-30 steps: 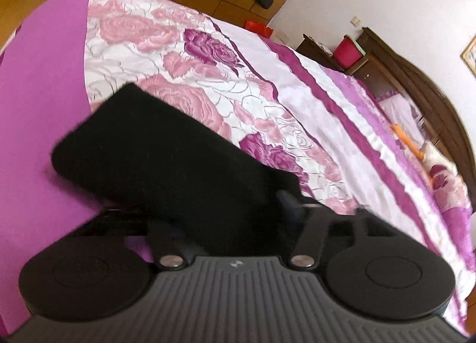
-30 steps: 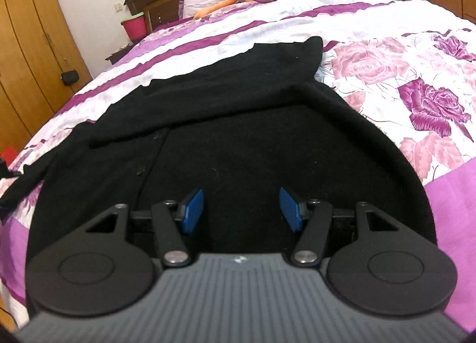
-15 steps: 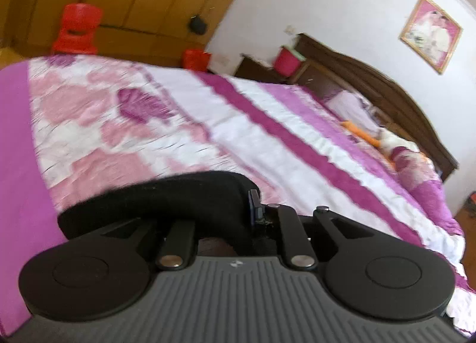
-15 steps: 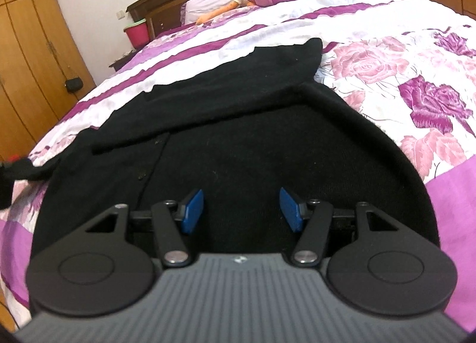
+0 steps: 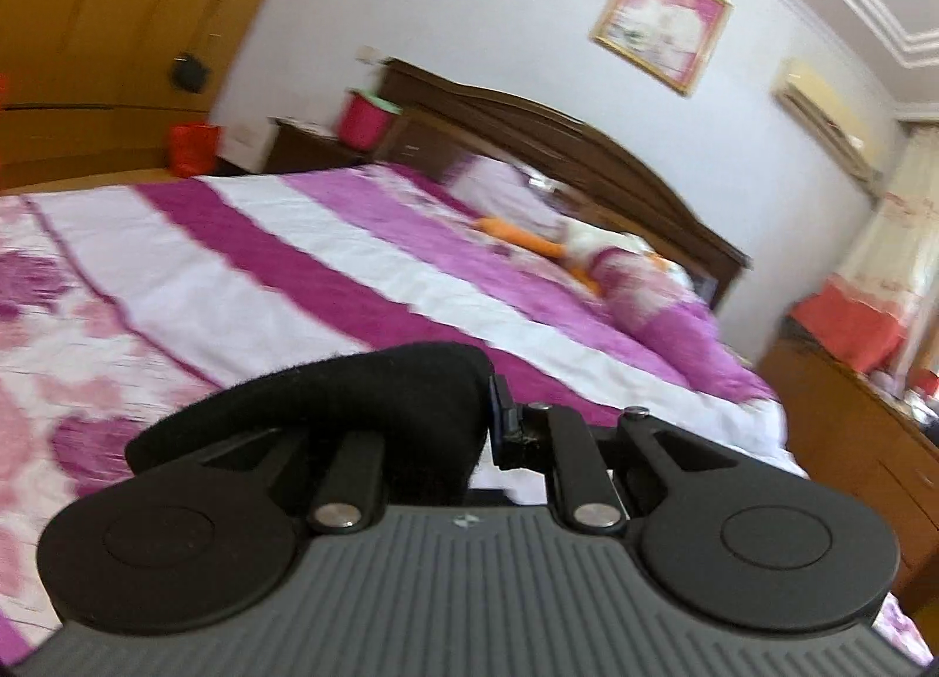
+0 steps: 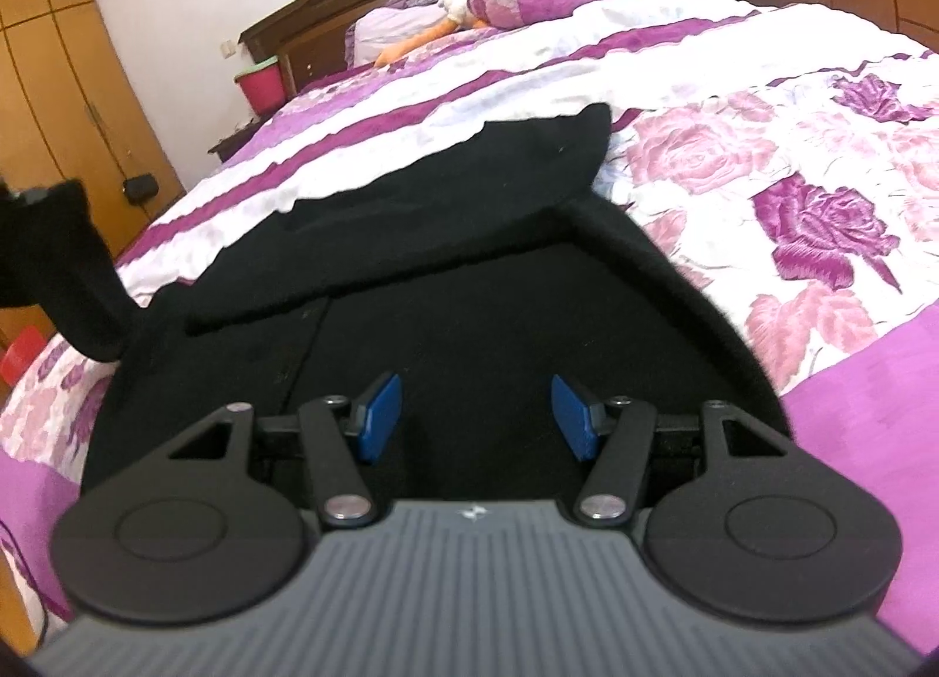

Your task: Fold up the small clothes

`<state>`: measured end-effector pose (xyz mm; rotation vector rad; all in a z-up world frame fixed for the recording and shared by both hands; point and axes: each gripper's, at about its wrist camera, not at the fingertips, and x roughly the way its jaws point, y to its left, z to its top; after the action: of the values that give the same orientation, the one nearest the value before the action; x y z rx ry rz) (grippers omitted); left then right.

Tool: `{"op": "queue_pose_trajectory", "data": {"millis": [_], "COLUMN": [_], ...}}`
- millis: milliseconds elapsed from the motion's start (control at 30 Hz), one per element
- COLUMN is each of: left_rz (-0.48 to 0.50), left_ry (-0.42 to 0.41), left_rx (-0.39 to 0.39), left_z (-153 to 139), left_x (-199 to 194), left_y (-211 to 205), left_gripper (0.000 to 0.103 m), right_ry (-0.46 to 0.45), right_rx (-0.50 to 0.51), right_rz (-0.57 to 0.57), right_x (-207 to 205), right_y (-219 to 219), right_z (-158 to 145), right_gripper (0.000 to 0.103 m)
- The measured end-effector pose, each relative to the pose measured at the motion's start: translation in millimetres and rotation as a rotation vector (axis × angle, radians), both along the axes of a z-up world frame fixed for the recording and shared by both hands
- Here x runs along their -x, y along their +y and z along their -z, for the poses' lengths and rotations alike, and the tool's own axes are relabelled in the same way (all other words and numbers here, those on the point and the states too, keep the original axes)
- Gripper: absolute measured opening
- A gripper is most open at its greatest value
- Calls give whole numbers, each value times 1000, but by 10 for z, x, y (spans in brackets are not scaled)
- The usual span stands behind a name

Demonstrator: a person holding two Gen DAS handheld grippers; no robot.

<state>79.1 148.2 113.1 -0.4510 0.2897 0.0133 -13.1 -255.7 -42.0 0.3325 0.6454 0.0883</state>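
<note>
Left gripper (image 5: 434, 419) clamped on a black sleeve (image 5: 352, 389), fabric bunched over its fingers, lifted above the bedspread (image 5: 305, 278); headboard (image 5: 563, 149) behind, view blurred. Right gripper (image 6: 472, 416) jaws wide apart, blue pads (image 6: 381, 413) holding nothing, low over the black cardigan (image 6: 469, 295) spread flat on the bedspread (image 6: 792, 149). Raised sleeve (image 6: 70, 272) hangs at the cardigan's left edge, off the bedspread.

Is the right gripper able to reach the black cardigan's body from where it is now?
Probably yes: the right gripper is open just above the black cardigan, with nothing between.
</note>
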Motion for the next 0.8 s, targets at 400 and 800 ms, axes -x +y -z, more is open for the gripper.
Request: {"op": "queue_pose_trajectory", "data": {"millis": [400,800], "left_rz": [251,399], "left_ry": [141,346], "left_rx": [-72,-245], "left_z": [740,1412], "left_x": [-589,-775], "left_y": [-1416,-1889], "left_gripper": [17,42], "right_ry": [9,6], "right_rx": [30,8], "right_rz": [22,16], "right_x": [27,55], "right_y": [-112,-178], "right_z": [12,79], "right_gripper": [59,59]}}
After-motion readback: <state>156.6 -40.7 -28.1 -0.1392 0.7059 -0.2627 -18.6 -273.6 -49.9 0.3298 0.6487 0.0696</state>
